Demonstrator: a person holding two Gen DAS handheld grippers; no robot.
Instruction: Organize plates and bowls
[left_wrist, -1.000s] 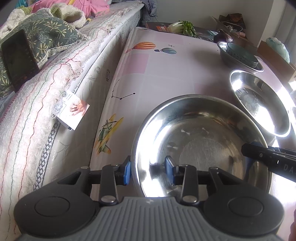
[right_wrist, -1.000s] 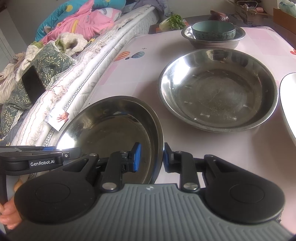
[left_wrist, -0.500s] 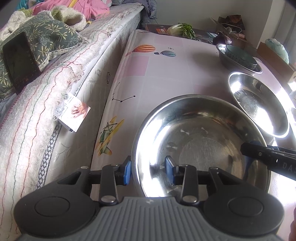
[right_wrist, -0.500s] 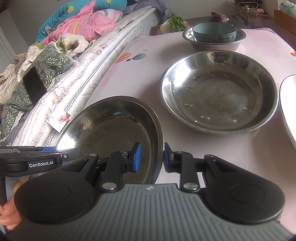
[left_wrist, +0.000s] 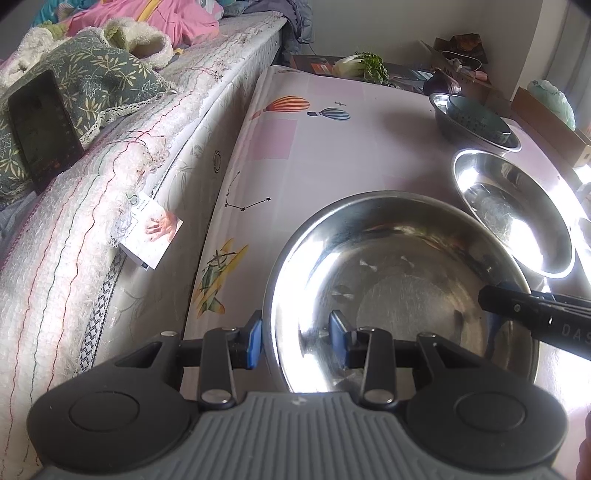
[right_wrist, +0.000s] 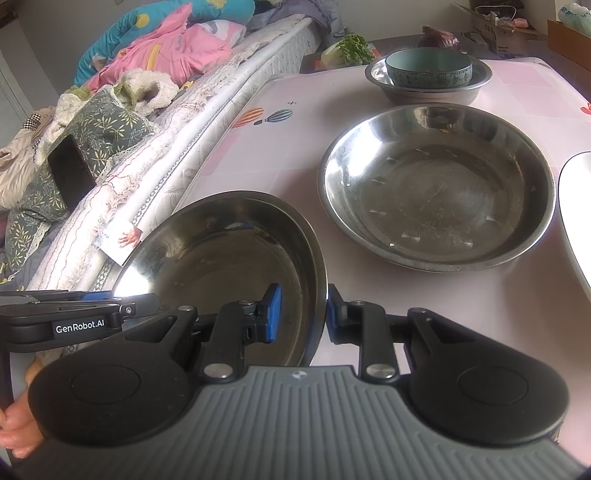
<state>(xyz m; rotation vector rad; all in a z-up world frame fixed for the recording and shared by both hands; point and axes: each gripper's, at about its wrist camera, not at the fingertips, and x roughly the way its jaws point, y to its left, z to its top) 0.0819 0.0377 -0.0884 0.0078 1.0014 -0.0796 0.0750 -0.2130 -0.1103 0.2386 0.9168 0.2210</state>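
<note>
2 hand-held grippers are what I have on this job, and both are clamped on the same dish. Working down from the biggest thing: the bed runs along the left, piled with bedding, a patterned cushion and a dark phone leaning on it. Just beside it stands the worktop under a pink cloth printed with balloons. On the cloth, the wide steel basin sits flat, beyond the dish I hold. The steel plate is nearest to me, at the front left of the worktop; in the right wrist view it is tilted, its right rim raised. Farther back a smaller steel bowl carries a teal bowl inside it. A white plate shows only at the right edge.

My left hand-held gripper has its blue pads astride the plate's left rim, 1 outside and 1 inside, closed onto the wall. My right hand-held gripper pinches the opposite rim the same way. A card with a hand printed on it hangs off the mattress edge.
</note>
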